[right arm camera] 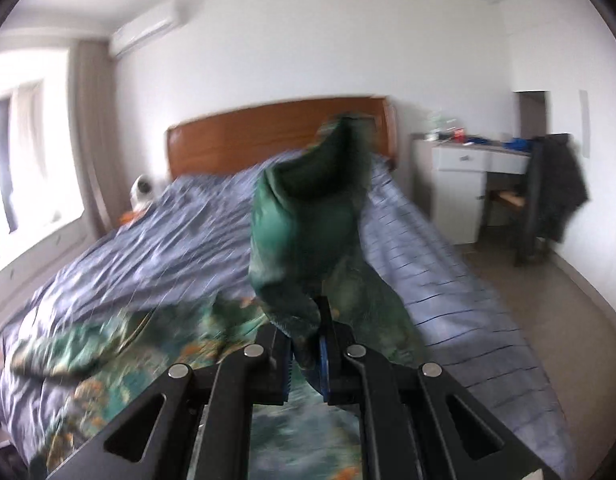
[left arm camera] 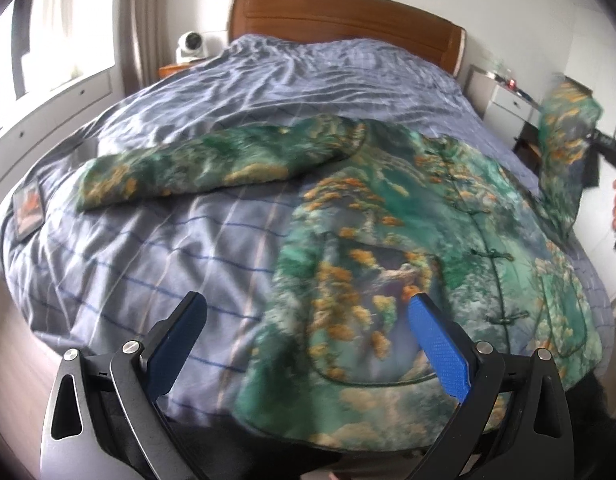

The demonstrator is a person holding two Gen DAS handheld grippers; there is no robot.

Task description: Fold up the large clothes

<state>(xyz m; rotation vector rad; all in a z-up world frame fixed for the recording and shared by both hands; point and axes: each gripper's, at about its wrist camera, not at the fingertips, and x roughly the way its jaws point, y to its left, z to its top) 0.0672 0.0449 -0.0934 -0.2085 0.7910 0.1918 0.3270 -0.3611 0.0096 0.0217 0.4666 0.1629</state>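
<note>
A green padded jacket with orange and white print lies front up on the bed, its left sleeve stretched out to the left. My left gripper is open and empty above the jacket's lower hem. My right gripper is shut on the jacket's right sleeve and holds it up off the bed; the sleeve's green lining faces the camera. In the left wrist view the raised sleeve shows at the far right, with the right gripper behind it.
The bed has a blue-grey striped duvet and a wooden headboard. A white fan stands on the left nightstand. A white desk and a chair with a dark coat stand right of the bed.
</note>
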